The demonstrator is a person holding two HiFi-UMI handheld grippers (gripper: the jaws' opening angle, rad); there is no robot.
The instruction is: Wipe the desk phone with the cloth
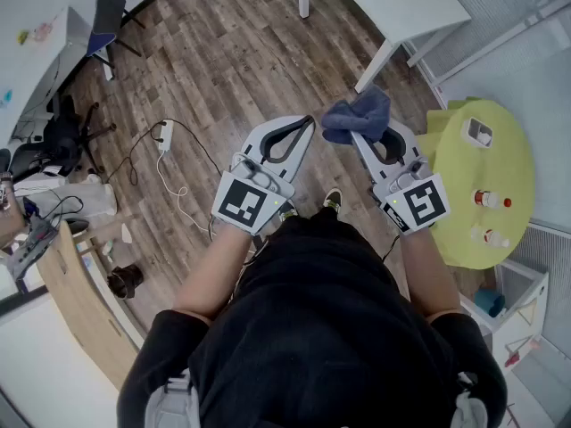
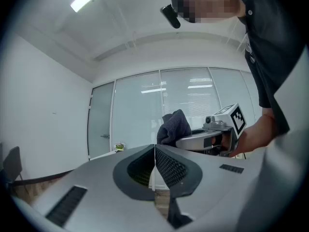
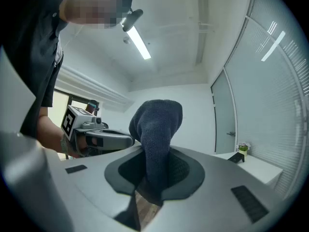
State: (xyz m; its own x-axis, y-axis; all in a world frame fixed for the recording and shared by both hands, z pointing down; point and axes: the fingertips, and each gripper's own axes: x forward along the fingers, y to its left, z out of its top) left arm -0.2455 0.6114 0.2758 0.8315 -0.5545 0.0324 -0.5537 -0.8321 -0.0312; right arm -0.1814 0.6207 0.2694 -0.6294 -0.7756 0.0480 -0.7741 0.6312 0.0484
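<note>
1. The person stands over a wood floor (image 1: 223, 52) with a gripper in each hand, both held out in front of the body.
2. The right gripper (image 1: 355, 136) has its jaws clamped on a dark blue cloth (image 1: 359, 112). One fold is pinched deep between them and the rest bunches up past the tips.
3. The left gripper (image 1: 306, 127) has its jaws pressed together with nothing between them (its own view shows the pads meeting along one line).
4. I can make out the phone in no view. A white table (image 1: 393, 3) lies ahead and a round yellow table (image 1: 500, 194) sits to the person's right, but the few things on the yellow one are too small to name.
5. By my reckoning, the step in hand is carrying the cloth to the phone, and no wiping has begun.
6. To do it well:
   - Hold the right jaws firm so the cloth does not slip out on the way.
   - Bring the loose bunched end onto the phone, not the hard jaw tips.
   - Use the free left gripper to steady the phone's body so it does not slide.
   - Go lightly around the handset and its cord.
</note>
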